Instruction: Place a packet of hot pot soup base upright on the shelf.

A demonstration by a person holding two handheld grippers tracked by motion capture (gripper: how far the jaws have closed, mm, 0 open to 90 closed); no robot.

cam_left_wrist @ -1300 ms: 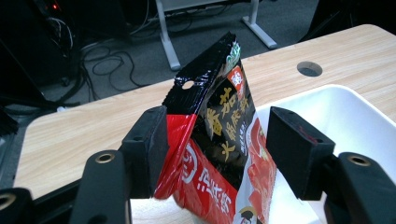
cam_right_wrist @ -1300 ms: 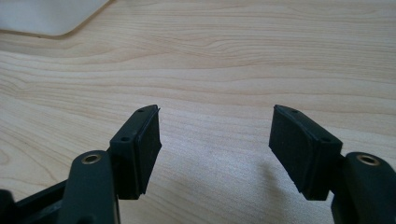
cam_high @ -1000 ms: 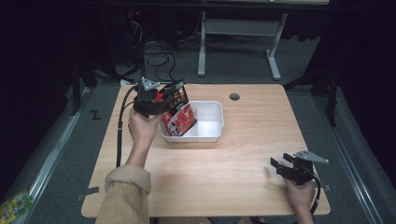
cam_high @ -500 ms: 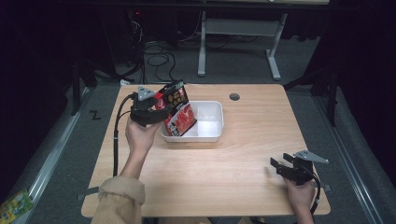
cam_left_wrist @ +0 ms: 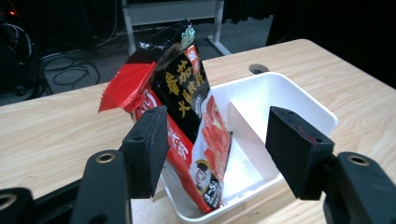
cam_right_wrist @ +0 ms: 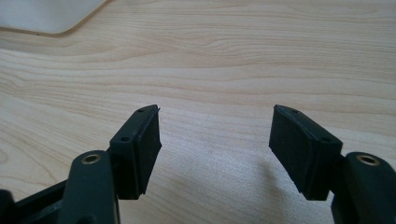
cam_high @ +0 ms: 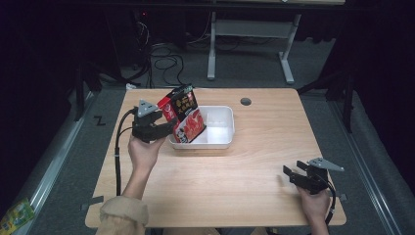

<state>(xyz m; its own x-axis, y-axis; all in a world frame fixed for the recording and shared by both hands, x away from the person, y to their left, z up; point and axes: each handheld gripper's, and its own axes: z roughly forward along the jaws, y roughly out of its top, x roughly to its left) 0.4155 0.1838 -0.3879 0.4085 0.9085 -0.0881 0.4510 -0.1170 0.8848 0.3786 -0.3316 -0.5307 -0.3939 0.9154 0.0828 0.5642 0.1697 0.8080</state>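
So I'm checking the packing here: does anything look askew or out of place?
Yes. The red and black snack packet stands tilted in the left end of the white plastic bin, its top poking above the rim. The left gripper is open around it.

My worktable (cam_high: 254,181), light wood w/ rounded corners, seen from above: a white plastic tub (cam_high: 222,134) sits directly on it, left of center twd the far edge, w/ a red-and-black snack pouch (cam_high: 185,120) standing tilted in its left end. A round cable hole (cam_high: 245,101) is cut thru the top near the far edge, just right of the tub. Bare woodgrain runs under my right claw (cam_right_wrist: 215,135) at the near right corner.
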